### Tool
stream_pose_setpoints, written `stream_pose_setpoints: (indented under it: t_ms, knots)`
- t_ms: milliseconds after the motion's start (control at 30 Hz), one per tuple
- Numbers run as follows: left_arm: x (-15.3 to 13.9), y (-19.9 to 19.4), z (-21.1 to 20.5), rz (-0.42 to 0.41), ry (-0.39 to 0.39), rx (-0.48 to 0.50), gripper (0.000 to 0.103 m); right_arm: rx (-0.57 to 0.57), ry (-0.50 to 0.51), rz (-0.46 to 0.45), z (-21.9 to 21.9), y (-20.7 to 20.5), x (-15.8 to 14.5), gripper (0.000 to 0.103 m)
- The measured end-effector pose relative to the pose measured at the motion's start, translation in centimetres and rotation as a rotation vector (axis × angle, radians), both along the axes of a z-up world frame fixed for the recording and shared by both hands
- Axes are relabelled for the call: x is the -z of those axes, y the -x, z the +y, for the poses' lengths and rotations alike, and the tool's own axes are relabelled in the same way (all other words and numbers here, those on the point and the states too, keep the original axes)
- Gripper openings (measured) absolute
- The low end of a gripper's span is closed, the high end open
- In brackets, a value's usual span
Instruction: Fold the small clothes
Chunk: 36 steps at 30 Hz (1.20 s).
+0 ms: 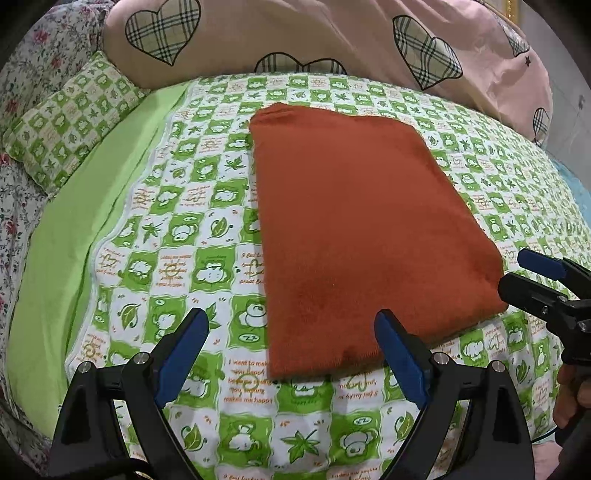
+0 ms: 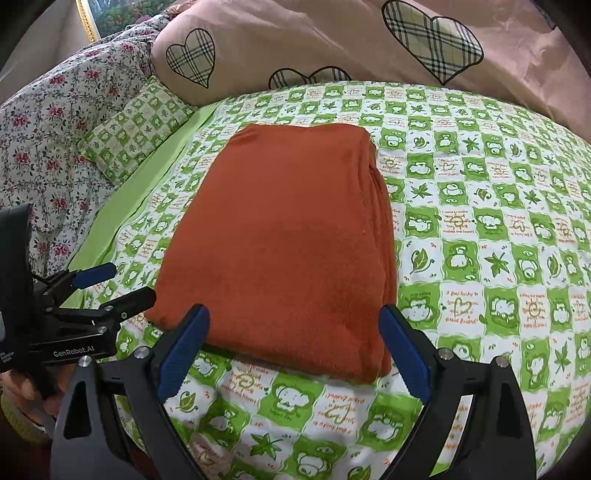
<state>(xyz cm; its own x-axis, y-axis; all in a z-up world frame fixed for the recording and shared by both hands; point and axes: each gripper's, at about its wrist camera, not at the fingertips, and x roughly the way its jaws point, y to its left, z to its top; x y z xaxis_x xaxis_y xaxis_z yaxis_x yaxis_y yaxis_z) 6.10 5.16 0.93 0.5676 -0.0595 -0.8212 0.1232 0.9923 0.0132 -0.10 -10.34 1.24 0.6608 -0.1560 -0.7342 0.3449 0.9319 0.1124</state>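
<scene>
A rust-orange garment [image 1: 354, 221] lies folded in a flat rectangle on the green-and-white patterned bedsheet [image 1: 184, 221]; it also shows in the right wrist view [image 2: 280, 236], with stacked layers along its right edge. My left gripper [image 1: 291, 328] is open and empty, just above the garment's near left corner. My right gripper [image 2: 293, 328] is open and empty, its fingers spread over the garment's near edge. The right gripper shows from the side in the left wrist view [image 1: 524, 273]. The left gripper shows in the right wrist view [image 2: 118, 284].
A pink quilt with plaid hearts [image 1: 295, 33] lies along the back of the bed. A small green patterned pillow [image 1: 70, 122] and a floral quilt [image 2: 48, 122] lie at the left. A plain green strip [image 1: 74, 236] borders the sheet on the left.
</scene>
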Motion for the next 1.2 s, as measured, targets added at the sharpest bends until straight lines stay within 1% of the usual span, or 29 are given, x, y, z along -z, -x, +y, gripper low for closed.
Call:
stream_pose_setpoints:
  t_ms: [167, 333, 633, 1200]
  knots:
    - [0.1, -0.6, -0.2, 0.005, -0.010, 0.000, 0.092, -0.032, -0.007, 0.006, -0.1, -0.8, -0.1, 0.093]
    - [-0.1, -0.8, -0.2, -0.006, -0.025, -0.003, 0.092, -0.052, 0.049, 0.018, 0.6, -1.6, -0.3, 0.093]
    - [-0.8, -0.6, -0.3, -0.028, -0.032, 0.003, 0.092, -0.046, 0.036, 0.007, -0.1, -1.7, -0.5, 0.093]
    - [-1.1, -0.7, -0.6, -0.037, -0.036, 0.014, 0.092, -0.052, 0.049, -0.003, 0.3, -2.2, -0.6, 0.093]
